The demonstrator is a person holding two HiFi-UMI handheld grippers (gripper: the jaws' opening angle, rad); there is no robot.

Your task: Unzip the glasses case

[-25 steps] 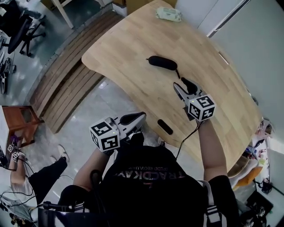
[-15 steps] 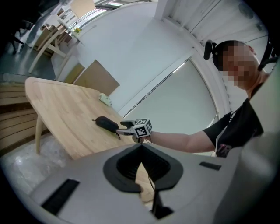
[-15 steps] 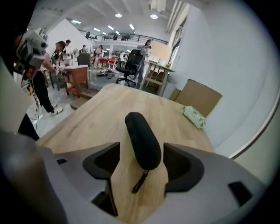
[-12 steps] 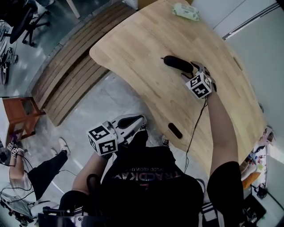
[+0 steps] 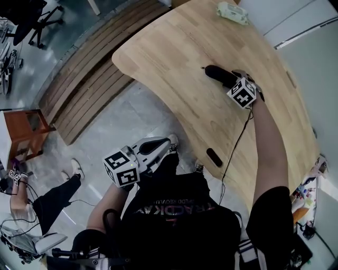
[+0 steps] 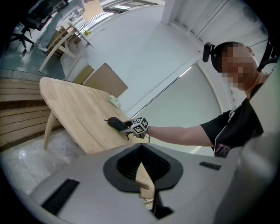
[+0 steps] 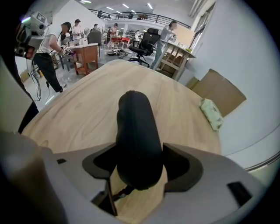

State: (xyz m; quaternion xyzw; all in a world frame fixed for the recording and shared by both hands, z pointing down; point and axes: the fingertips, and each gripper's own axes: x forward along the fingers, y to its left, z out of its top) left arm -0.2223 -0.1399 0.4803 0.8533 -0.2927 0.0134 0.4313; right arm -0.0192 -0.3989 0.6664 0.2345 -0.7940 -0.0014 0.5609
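The black oval glasses case (image 5: 218,74) lies on the light wooden table (image 5: 174,63), towards its far right part. My right gripper (image 5: 234,80) points steeply down over the case's near end. In the right gripper view the case (image 7: 133,131) runs away from me between the wide-spread jaws of the right gripper (image 7: 138,164), which is open. A small zipper pull (image 7: 124,191) shows under the case's near end. My left gripper (image 5: 169,141) is shut and empty, held off the table near my body; in its own view the left gripper (image 6: 141,162) looks towards the case (image 6: 114,123).
A green-and-white soft pack (image 5: 232,11) lies at the table's far end. A dark slot (image 5: 214,157) sits near the table's front edge. A cable runs down from my right hand. A wooden stool (image 5: 21,132) and slatted boards (image 5: 84,89) are on the floor to the left.
My right gripper has travelled forward and down from the near side of the table onto the case and rolled over it, jaws wider. The left gripper has drifted a little.
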